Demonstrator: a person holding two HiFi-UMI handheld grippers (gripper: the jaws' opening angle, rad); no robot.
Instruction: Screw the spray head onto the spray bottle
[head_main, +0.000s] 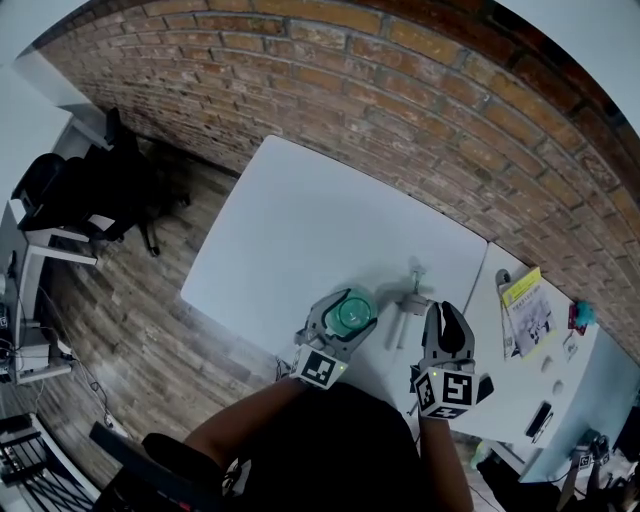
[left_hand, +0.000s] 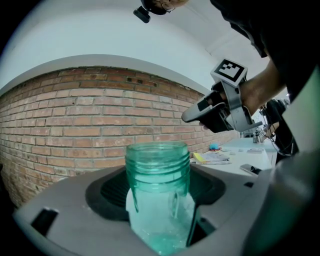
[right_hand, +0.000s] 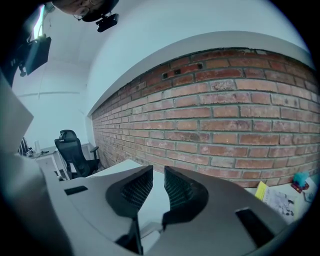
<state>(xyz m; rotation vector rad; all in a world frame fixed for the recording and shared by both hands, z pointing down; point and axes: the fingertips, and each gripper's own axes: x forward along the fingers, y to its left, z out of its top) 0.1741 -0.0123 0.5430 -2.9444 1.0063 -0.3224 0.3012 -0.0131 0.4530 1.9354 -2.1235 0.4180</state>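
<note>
On the one white table two grippers show. The left gripper is clamped around the single green spray bottle, which stands upright with its threaded neck bare. One spray head lies, apparently on its side, just beside the right gripper, whose jaws stand slightly apart with nothing between them.

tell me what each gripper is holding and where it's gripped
The left gripper holds the green spray bottle, fingers on its body below the threaded neck. The right gripper holds nothing; the spray head lies loose on the table.
</note>
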